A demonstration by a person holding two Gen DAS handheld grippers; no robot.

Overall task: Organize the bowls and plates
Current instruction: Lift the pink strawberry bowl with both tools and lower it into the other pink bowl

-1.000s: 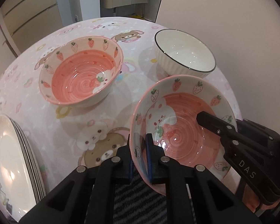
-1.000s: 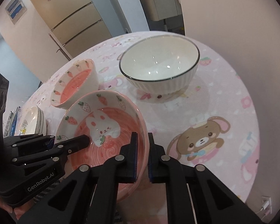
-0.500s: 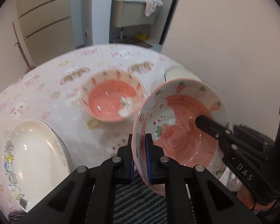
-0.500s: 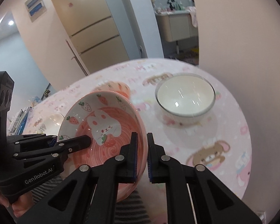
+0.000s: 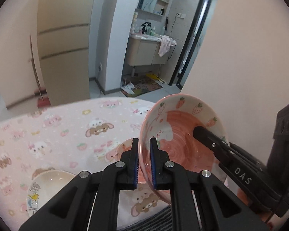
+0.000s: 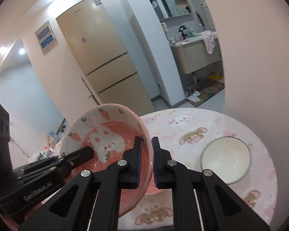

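A pink strawberry bowl (image 5: 183,134) with a rabbit inside hangs tilted above the table, held by both grippers. My left gripper (image 5: 144,140) is shut on its left rim. My right gripper (image 6: 146,139) clamps the opposite rim of the same bowl (image 6: 106,129); its jaws are starting to open, with the rim still pressed between the pads. A second pink strawberry bowl (image 5: 125,146) sits on the table below, mostly hidden behind my left fingers. A white bowl with a dark rim (image 6: 225,159) stands on the table to the right.
A round table (image 5: 57,130) carries a pink cartoon cloth. A stack of white plates (image 5: 48,184) lies at its near left. A beige wall rises close on the right, and a fridge (image 6: 98,57) and a bathroom doorway lie beyond.
Both grippers have lifted the strawberry bowl well above the table and tipped upward. The table and the other dishes have dropped lower in both views, and the room behind shows.
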